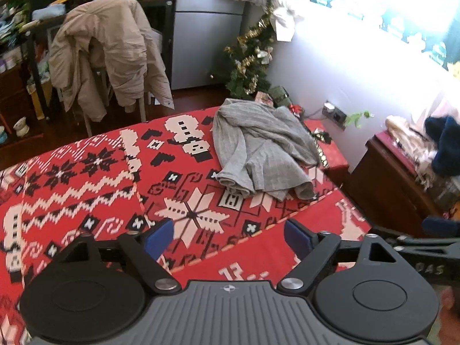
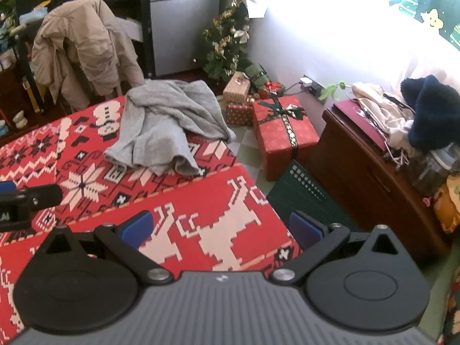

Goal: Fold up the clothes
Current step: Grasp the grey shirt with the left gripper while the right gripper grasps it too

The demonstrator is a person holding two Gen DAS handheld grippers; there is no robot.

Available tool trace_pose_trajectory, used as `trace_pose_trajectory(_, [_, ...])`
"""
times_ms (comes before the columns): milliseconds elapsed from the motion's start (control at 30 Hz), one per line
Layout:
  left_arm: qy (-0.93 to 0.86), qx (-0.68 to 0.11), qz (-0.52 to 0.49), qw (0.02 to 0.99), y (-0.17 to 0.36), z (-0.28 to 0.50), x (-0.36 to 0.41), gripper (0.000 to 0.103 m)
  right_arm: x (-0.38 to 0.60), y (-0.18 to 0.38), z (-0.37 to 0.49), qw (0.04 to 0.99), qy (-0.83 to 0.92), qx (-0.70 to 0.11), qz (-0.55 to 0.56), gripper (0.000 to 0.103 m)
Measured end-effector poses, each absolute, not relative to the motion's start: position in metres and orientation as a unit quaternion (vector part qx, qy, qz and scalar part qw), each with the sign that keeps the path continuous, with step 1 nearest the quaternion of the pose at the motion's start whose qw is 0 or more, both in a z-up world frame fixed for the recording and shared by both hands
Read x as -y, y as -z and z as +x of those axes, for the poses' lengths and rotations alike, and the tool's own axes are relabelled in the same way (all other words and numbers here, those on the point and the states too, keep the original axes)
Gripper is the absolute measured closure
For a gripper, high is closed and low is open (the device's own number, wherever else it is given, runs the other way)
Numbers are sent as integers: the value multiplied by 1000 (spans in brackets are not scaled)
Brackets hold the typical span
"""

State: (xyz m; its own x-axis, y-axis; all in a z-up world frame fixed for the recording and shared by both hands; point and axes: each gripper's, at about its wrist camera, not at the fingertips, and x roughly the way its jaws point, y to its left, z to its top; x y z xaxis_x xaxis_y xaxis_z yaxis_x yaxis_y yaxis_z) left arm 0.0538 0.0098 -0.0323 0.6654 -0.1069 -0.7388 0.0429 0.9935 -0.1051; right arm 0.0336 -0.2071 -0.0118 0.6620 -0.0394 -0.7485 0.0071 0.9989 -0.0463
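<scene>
A crumpled grey garment (image 1: 263, 149) lies on the far right part of a table covered with a red patterned cloth (image 1: 86, 178). It also shows in the right wrist view (image 2: 166, 126), near the table's far corner. My left gripper (image 1: 228, 238) is open and empty, above the cloth well short of the garment. My right gripper (image 2: 220, 230) is open and empty, above the table's near right edge. The left gripper's side shows at the left of the right wrist view (image 2: 26, 201).
A chair draped with a beige jacket (image 1: 106, 54) stands behind the table. Wrapped gift boxes (image 2: 284, 132) and a small Christmas tree (image 2: 227, 46) sit on the floor to the right. A wooden cabinet (image 2: 373, 178) piled with clothes stands at the right. A fridge (image 1: 207, 28) is at the back.
</scene>
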Motion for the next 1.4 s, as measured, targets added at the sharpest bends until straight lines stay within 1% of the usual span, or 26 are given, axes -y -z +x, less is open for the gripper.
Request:
trace_pose_trajectory(33, [39,-410,-30,911,35,62,-9,29,208,13,36,914,12,-405,-19,3])
trace_pose_trajectory(67, [38,-413,-25,909,39,70,-9,31,208,14,40,916,8,-401,-18,6])
trace_pose_trajectory(100, [39,-418,-25,907,42,76,-9,32,209,16,45,917,1,-400,-16,12])
trace_pose_trajectory(133, [40,-421,-27,906,45,84,-10,38,209,17,51,916,-5,-400,-11,13])
trace_pose_trajectory(167, [43,-423,-30,905,47,93,-10,41,210,18,57,916,-10,-401,-7,16])
trace_pose_trajectory(267, [48,-427,-34,902,53,119,-10,41,214,23,78,918,-16,-396,2,20])
trace_pose_trajectory(433, [56,-424,-19,904,65,168,-1,41,223,37,128,921,-17,-390,11,21])
trace_pose_trajectory(600, [57,-431,-18,900,84,224,6,41,227,65,185,919,-16,-395,-2,25])
trace_pose_trajectory(667, [50,-432,-23,900,91,244,7,40,229,78,209,916,-23,-401,0,26])
trace_pose_trajectory(833, [62,-463,-23,884,112,291,9,38,233,110,262,907,-39,-419,5,26])
trace_pose_trajectory(867, [63,-463,-22,884,113,295,8,33,233,115,270,907,-43,-419,3,26])
trace_pose_trajectory(933, [65,-462,-22,884,116,303,8,30,231,124,283,907,-52,-418,0,26])
trace_pose_trajectory(1033, [80,-453,-15,888,115,303,11,39,227,133,297,909,-63,-411,-5,26])
trace_pose_trajectory(1067, [85,-452,-18,888,114,302,11,46,225,136,301,910,-67,-409,-7,26])
trace_pose_trajectory(1100, [90,-452,-24,887,113,301,12,54,224,138,305,911,-71,-407,-6,32])
trace_pose_trajectory(1133, [89,-450,-23,888,111,299,14,66,224,138,308,911,-74,-406,1,39])
trace_pose_trajectory(1167, [86,-447,-19,890,109,297,17,75,223,138,311,910,-77,-407,10,59])
trace_pose_trajectory(1200, [82,-442,-9,893,106,294,21,79,223,138,313,909,-80,-408,19,75])
trace_pose_trajectory(1233, [78,-439,-1,895,104,292,25,82,221,136,314,910,-78,-407,23,80])
trace_pose_trajectory(1267, [74,-438,3,896,102,291,28,84,219,133,313,912,-71,-404,22,90])
trace_pose_trajectory(1400, [54,-432,-6,900,89,279,26,87,214,115,304,917,-69,-391,35,92])
